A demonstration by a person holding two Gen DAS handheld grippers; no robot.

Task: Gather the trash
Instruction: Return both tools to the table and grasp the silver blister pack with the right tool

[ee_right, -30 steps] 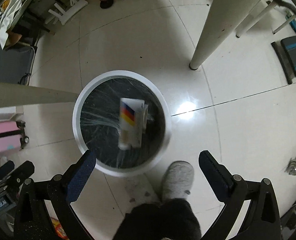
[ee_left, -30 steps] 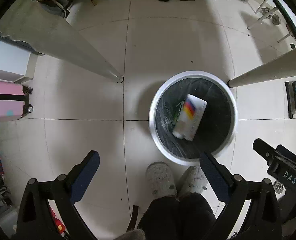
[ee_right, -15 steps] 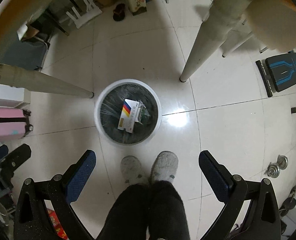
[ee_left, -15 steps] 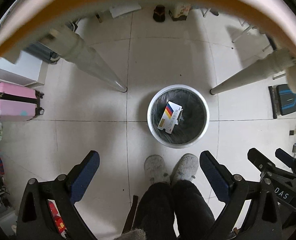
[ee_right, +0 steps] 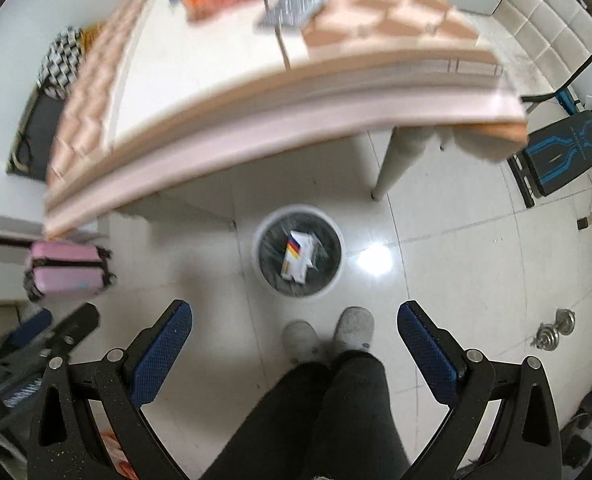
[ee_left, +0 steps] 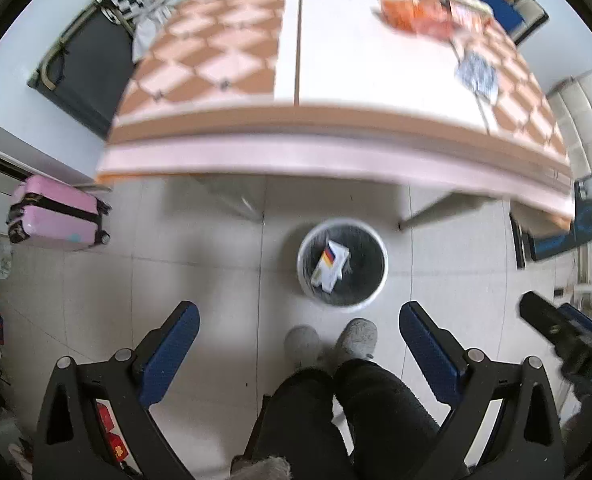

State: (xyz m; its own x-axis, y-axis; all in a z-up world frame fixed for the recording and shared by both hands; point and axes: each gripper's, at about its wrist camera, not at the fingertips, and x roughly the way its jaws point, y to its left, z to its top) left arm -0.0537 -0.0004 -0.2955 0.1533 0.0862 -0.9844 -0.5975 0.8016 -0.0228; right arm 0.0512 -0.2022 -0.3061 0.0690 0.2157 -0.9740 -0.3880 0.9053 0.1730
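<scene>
At the bottom of both wrist views, the left gripper (ee_left: 296, 344) and the right gripper (ee_right: 293, 340) hang with their blue-padded fingers spread wide and nothing between them. Between the fingers show the person's dark trouser legs (ee_left: 336, 420) and two grey slippers (ee_left: 356, 338), side by side on the pale tiled floor (ee_left: 215, 280). Part of the right gripper also shows at the right edge of the left wrist view, and the left gripper's black frame at the lower left of the right wrist view.

Just beyond the slippers stands a round white trash bin (ee_left: 382, 280) with a black liner. Inside it lies a white carton (ee_left: 330, 266) with a red, yellow and black stripe, beside some darker scraps that are too small to tell.

To the left, a pink suitcase (ee_left: 55, 216) lies on the floor. Past the bin rises the table (ee_left: 296, 148), its edge blurred, covered by an orange-and-white chequered cloth. Far along the tabletop sit an orange packet (ee_left: 412, 14) and a blue-and-white patterned wrapper (ee_left: 476, 74), both blurred.
</scene>
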